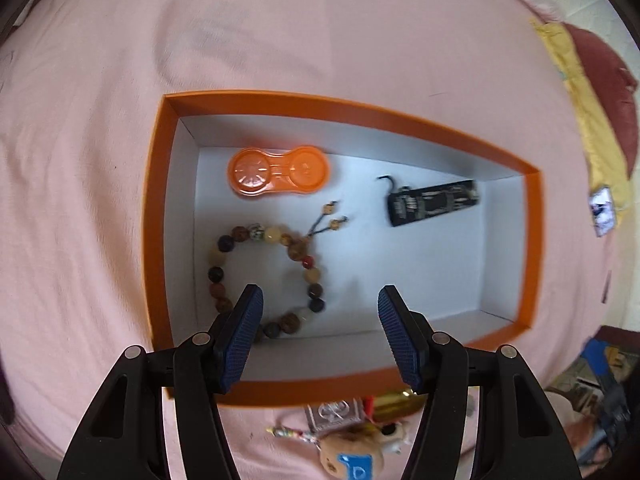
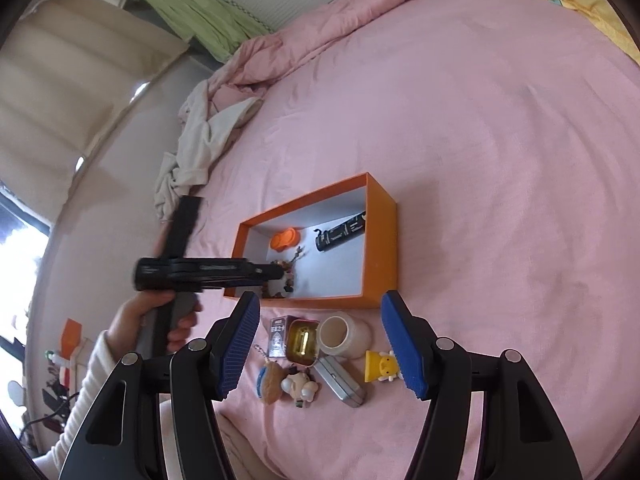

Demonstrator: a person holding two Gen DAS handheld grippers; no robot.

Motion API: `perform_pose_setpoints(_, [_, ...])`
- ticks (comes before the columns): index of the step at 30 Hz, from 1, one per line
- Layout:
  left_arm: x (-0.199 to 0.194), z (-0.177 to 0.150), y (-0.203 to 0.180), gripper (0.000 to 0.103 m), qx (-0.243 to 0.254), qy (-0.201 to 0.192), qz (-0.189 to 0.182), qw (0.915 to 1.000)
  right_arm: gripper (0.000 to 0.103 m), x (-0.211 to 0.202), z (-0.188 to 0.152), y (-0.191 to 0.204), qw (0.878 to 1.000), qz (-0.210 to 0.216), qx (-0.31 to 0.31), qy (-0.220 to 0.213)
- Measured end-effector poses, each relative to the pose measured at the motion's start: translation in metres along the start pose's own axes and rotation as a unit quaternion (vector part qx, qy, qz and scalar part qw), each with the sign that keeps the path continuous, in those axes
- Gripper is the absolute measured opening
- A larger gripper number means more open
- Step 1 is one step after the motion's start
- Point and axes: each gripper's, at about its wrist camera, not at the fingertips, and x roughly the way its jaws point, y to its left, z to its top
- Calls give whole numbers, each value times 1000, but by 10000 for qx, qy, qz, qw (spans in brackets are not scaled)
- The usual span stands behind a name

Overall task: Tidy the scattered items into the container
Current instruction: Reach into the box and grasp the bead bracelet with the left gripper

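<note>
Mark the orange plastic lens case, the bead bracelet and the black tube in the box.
Orange plastic lens case (image 1: 278, 174), left wrist view, its middle bridge.
Bead bracelet (image 1: 216, 274), left wrist view, a dark bead.
Black tube (image 1: 434, 202), left wrist view, its printed side.

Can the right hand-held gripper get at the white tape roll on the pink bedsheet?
Probably yes: the right hand-held gripper is open, with the white tape roll right between its fingers and nothing above it.

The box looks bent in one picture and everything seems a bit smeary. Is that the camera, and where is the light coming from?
Left wrist view: the fisheye lens bows the straight walls of the box, and the sheet and beads are softly smeared. Right wrist view: a window at the left edge is blown out white, and the other tongs look blurred.
</note>
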Motion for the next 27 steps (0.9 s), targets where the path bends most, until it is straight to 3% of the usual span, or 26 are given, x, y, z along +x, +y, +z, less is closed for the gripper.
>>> perform_pose_setpoints(3, [13,2,-16,61,310,-9,730,9969,66,-4,1,-5,9997,182,164,-59])
perform_pose_setpoints(5, [28,1,-31,62,708,93,1406,9875,67,-7,3,-11,9989,348,311,-85])
perform_pose_setpoints(7, [35,-2,-41,61,916,42,1717,9809,68,-10,4,-16,9975,522,472,-96])
perform_pose_setpoints(8, [35,-3,-41,55,887,53,1687,9817,68,-12,5,-19,9965,602,565,-113])
perform_pose_setpoints(9, [35,-4,-40,44,824,69,1491,9854,69,-14,5,-23,9952,698,675,-138])
perform_pose_setpoints(10, [35,-6,-36,26,678,127,1019,9924,71,-15,6,-25,9942,757,753,-157])
perform_pose_setpoints(13, [40,-10,-36,26,823,137,992,9916,72,-19,7,-30,9913,924,913,-198])
perform_pose_setpoints(17, [40,-14,-32,10,760,70,1046,9916,72,-22,7,-30,9905,997,923,-214])
perform_pose_setpoints(20, [37,-21,-22,10,553,24,477,9973,73,-24,7,-27,9918,953,818,-234])
perform_pose_setpoints(24, [22,-35,-7,10,429,-311,-83,9986,73,-23,8,-23,9936,868,697,-188])
perform_pose_setpoints(27, [-9,-51,10,10,156,-831,-860,9927,73,-23,8,-21,9942,841,645,-185])
